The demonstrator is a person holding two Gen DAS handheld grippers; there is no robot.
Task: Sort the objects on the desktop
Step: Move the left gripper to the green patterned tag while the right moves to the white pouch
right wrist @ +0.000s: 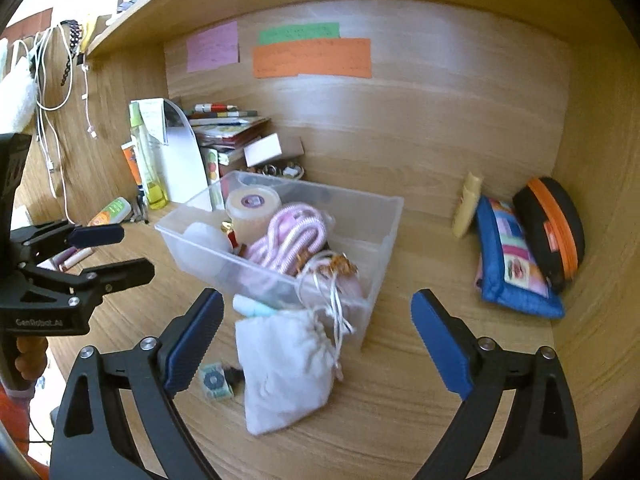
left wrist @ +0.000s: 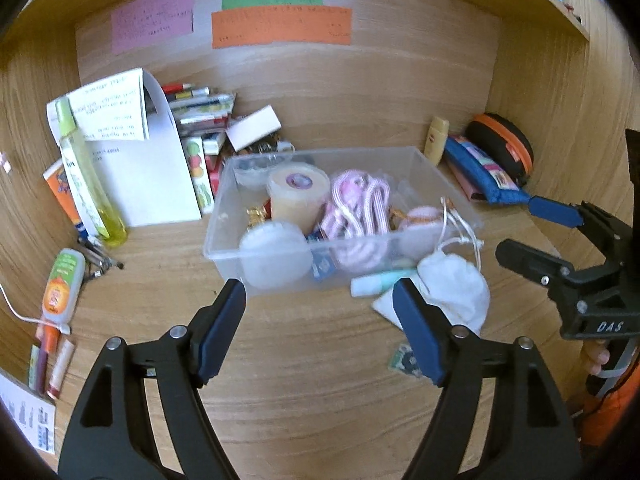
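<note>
We see the clear bin at 12 o'clock from both grippers, holding a tape roll and pink cord. A white pouch lies on the bench touching its front wall. The left gripper and the right gripper have wide fingers, holding nothing.

Both views are bright under soft, even warm light, with only faint shadows on the worktop. Fisheye bending curves its edges; black corners vignette. Things in the clear bin look slightly motion-blurred.
</note>
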